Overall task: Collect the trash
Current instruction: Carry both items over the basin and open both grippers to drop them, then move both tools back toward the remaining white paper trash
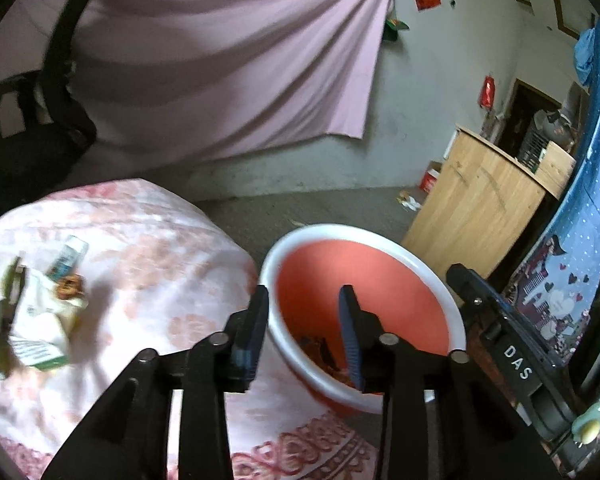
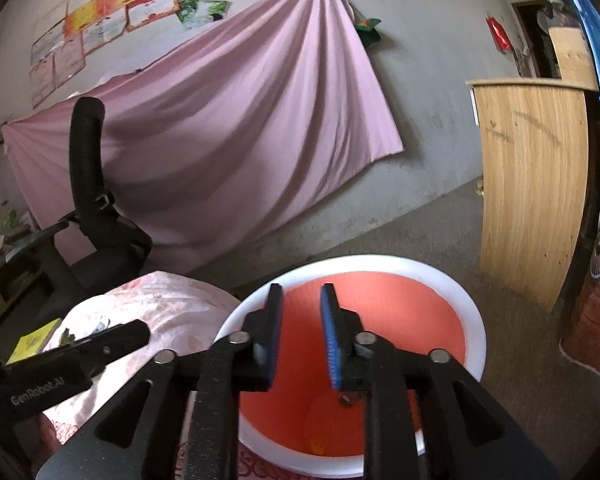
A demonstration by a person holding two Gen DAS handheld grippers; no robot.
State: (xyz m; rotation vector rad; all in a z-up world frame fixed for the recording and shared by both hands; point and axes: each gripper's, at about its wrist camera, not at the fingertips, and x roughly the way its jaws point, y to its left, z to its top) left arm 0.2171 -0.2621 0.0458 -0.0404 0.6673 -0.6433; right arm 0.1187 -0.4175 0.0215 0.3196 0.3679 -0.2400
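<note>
Left gripper (image 1: 304,292): hanging over the near rim of the bin, jaws spread, nothing between the blue pads.
Right gripper (image 2: 300,292): poised right above the bin's mouth, jaws parted too, and empty.
Bin (image 1: 420,260): white rim, red inside, standing on the floor just beside the surface; dark scraps lie at the bottom, seen in the left wrist view between the fingers.
Trash (image 1: 40,308): there it is, a loose cluster of wrappers and small cartons on the far left of the surface, well apart from both grippers; blurred, so the pieces are hard to tell apart.
Surface (image 1: 152,272): covered by a pink flowered cloth, its edge touching or nearly touching the bin.
Chair (image 2: 88,200): black, behind the surface.
Sheet (image 2: 228,128): pink, draped over the back wall.
Cabinet (image 2: 536,184): light wood, off to the right past the bin.
</note>
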